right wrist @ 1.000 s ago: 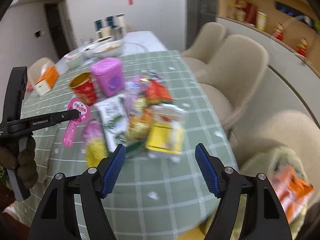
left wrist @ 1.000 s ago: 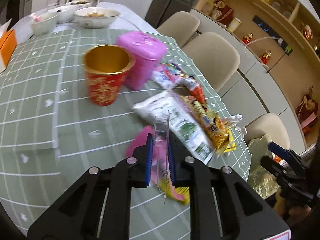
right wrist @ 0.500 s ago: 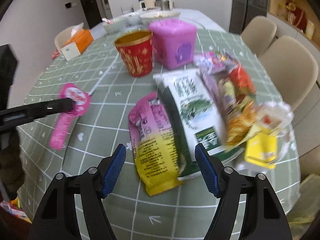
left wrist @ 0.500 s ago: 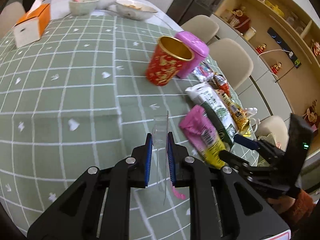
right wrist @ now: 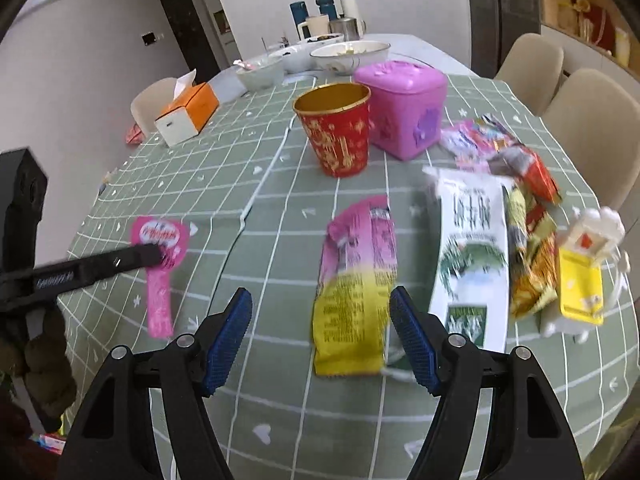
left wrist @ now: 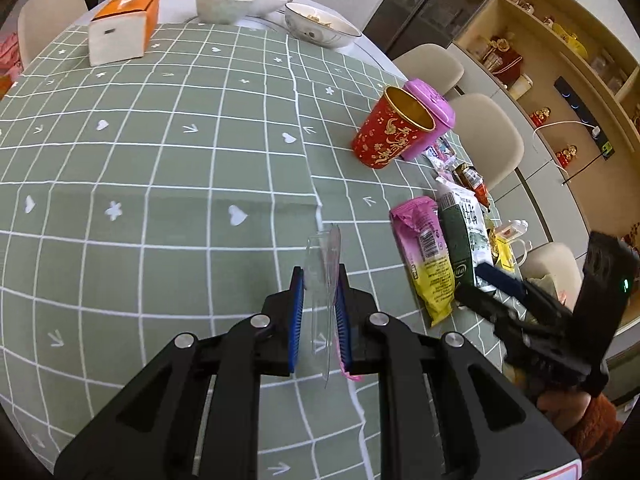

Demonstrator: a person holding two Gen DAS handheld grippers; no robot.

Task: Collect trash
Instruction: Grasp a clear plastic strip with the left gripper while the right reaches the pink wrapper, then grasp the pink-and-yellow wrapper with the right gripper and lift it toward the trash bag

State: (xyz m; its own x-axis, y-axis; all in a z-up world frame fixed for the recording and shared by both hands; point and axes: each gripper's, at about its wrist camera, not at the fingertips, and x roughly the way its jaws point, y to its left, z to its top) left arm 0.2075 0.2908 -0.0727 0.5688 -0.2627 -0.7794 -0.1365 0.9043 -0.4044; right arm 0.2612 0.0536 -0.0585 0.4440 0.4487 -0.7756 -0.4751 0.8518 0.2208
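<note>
My left gripper [left wrist: 319, 280] is shut on a pink blister pack [right wrist: 160, 256], seen edge-on with its clear plastic [left wrist: 322, 280] between the pads, held above the green checked tablecloth [left wrist: 160, 168]. My right gripper [right wrist: 320, 320] is open and empty, its jaws on either side of a pink and yellow snack bag [right wrist: 356, 280]; that bag also shows in the left wrist view [left wrist: 424, 252]. Beside the bag lie a white and green bag [right wrist: 468, 248], orange and red wrappers [right wrist: 528, 216] and a yellow packet [right wrist: 580, 280].
A red and gold paper cup [right wrist: 336, 128] and a pink lidded box [right wrist: 404, 104] stand behind the wrappers. An orange tissue box [left wrist: 122, 26] and bowls [left wrist: 320, 28] are at the far end. Beige chairs [left wrist: 484, 136] line the right side.
My left gripper has carried the blister pack left, away from the wrapper pile. My right gripper has come in low over the table to the pink and yellow bag.
</note>
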